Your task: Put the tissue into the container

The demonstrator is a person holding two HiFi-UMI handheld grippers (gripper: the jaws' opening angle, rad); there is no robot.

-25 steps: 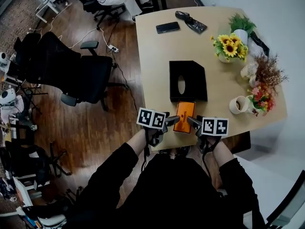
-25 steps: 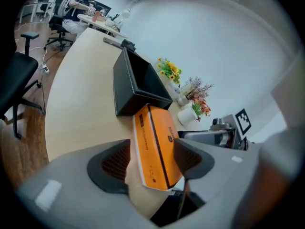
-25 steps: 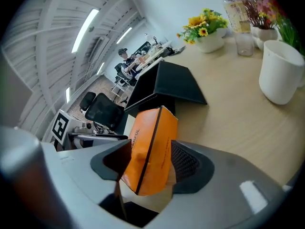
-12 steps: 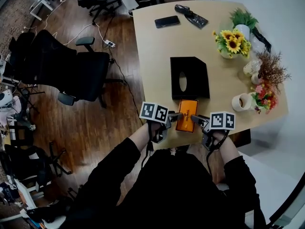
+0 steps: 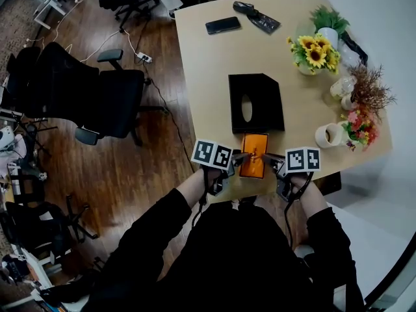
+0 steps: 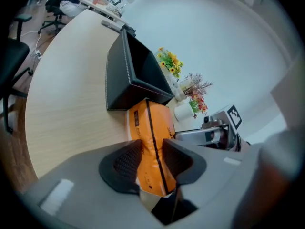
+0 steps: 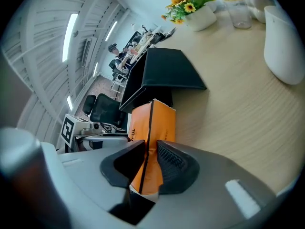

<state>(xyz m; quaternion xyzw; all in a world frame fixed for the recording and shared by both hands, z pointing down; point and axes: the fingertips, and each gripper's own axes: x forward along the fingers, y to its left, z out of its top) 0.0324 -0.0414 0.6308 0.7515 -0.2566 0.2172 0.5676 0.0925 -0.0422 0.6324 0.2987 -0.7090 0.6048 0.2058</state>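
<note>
An orange tissue pack (image 5: 253, 155) lies at the table's near edge, just in front of the black container (image 5: 255, 103), which has an oval slot in its top. My left gripper (image 5: 239, 159) grips the pack's left end and my right gripper (image 5: 268, 161) its right end. In the left gripper view the jaws are closing, with the pads pinching the orange pack (image 6: 150, 132). The right gripper view shows its jaws closing too, squeezing the pack (image 7: 155, 123) beside the container (image 7: 162, 73).
A white mug (image 5: 324, 136), sunflowers (image 5: 312, 52) and dried flowers (image 5: 367, 90) stand along the table's right side. A phone (image 5: 222, 25) lies at the far end. Black office chairs (image 5: 97, 96) stand on the wooden floor to the left.
Both grippers' jaws have closed in from wide open onto the two ends of the orange pack. The pack stays at the table's near edge.
</note>
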